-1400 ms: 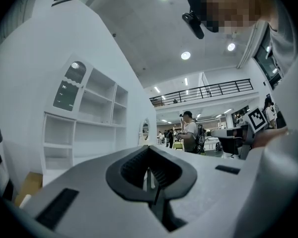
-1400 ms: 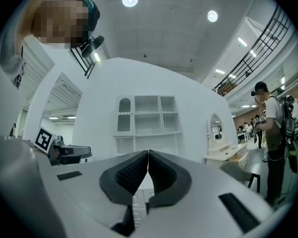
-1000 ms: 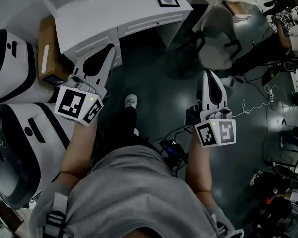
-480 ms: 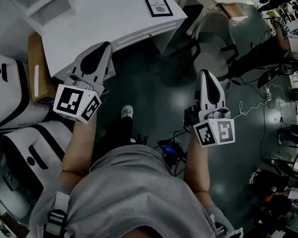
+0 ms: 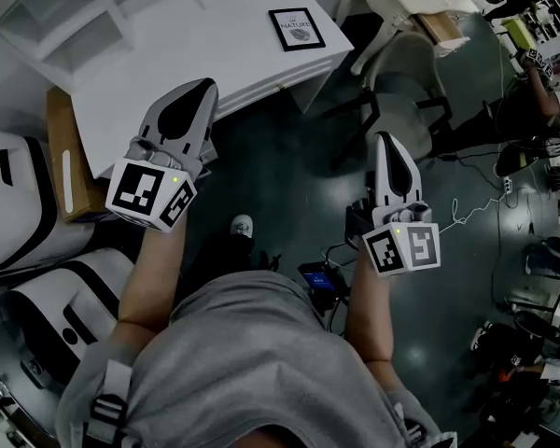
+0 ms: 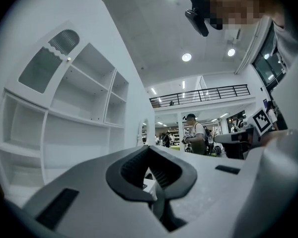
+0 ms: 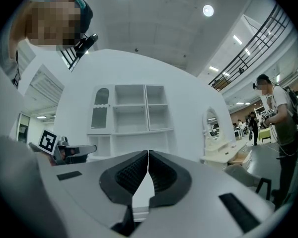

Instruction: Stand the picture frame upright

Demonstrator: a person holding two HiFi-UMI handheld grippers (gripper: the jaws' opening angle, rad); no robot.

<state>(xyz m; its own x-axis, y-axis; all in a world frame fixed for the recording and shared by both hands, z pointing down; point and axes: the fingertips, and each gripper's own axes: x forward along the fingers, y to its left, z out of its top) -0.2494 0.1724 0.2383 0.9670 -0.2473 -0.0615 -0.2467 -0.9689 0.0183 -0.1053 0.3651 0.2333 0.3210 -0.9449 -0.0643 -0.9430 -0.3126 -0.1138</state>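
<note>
Left claw (image 5: 202,86), right claw (image 5: 385,138) clenched, empty. Bench (image 5: 168,54) now nearer; frame (image 5: 297,28) lying flat, far right, not yet reached.

White desk (image 5: 196,54): picture frame (image 5: 297,28) lies flat on top, face up, black border, near desk's right end. White shelf unit (image 5: 56,17) stands on desk's left part, open compartments. Dark glossy floor (image 5: 280,175) below desk. Cardboard box (image 5: 67,171) on floor, just beside desk's left end. Pale chair (image 5: 406,110) on floor right of desk. White cable (image 5: 467,215) trails across floor, farther right.
</note>
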